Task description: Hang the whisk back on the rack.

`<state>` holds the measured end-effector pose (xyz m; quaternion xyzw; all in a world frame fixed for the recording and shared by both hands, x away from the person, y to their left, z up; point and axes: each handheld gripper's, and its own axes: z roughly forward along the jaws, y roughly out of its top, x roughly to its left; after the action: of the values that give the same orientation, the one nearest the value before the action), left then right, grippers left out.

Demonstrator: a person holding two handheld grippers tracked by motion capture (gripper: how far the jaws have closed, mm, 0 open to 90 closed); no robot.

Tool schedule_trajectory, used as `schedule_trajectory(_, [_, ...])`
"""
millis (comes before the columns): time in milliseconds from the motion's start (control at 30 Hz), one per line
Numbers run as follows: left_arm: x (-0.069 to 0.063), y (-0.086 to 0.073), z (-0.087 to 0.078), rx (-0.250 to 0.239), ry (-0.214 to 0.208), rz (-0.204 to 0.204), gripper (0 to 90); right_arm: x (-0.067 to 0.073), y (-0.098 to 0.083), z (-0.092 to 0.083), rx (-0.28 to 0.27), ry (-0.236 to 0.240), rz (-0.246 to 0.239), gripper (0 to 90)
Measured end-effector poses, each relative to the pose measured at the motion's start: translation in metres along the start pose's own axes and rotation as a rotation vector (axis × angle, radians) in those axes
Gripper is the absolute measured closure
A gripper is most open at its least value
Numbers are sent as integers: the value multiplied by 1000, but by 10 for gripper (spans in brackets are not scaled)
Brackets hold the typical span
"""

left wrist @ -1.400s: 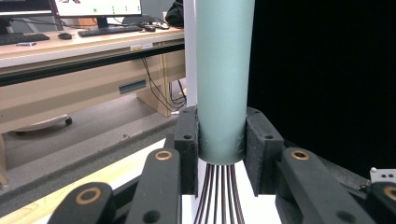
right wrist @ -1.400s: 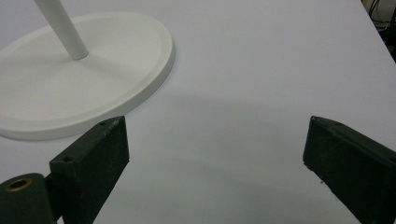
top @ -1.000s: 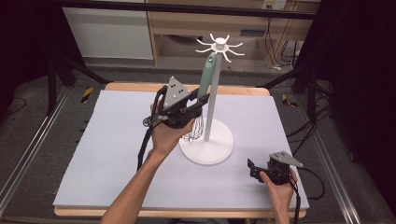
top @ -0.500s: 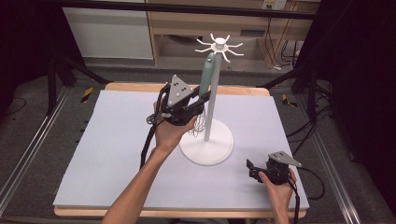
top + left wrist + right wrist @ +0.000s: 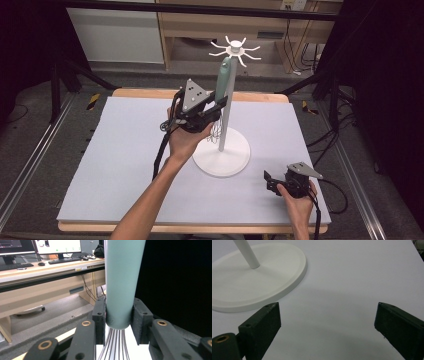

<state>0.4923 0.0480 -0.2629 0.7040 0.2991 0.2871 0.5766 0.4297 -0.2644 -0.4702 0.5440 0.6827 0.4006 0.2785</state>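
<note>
A whisk with a pale teal handle (image 5: 223, 80) and thin wire loops (image 5: 216, 132) stands nearly upright against the pole of a white hook stand (image 5: 221, 157). Its top sits just under the stand's ring of hooks (image 5: 235, 50). My left gripper (image 5: 220, 102) is on the lower end of the handle (image 5: 122, 282). Its jaws are opening, though both pads (image 5: 100, 315) still touch the handle. My right gripper (image 5: 270, 181) rests at the table's front right. It is open (image 5: 327, 322) with nothing between its jaws, and the stand's base (image 5: 262, 272) lies just ahead of it.
A pale lilac mat (image 5: 115, 165) covers the wooden table. The stand's round base takes up the middle right. Behind the table are a wooden desk (image 5: 200, 30) and cables on the floor.
My left gripper has edged slightly up and right with the whisk, staying close to the stand's pole. The right gripper has not moved.
</note>
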Motion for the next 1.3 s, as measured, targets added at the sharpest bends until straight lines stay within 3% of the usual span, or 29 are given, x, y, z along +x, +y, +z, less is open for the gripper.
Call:
schedule_trajectory(333, [0,-5,-7,14,-12,21,585,0,0,0,2,0,2,73])
schedule_trajectory(567, [4,-18,-19,40,-14,22,505,-2,0,0,-3,-4,6,73])
schedule_trajectory(767, [12,-33,-35,61,-26,1,444,-4,-2,-1,-5,-12,9,72])
schedule_trajectory(1300, [36,-94,-70,173,28,-26,375,-3,-4,0,9,-11,11,70])
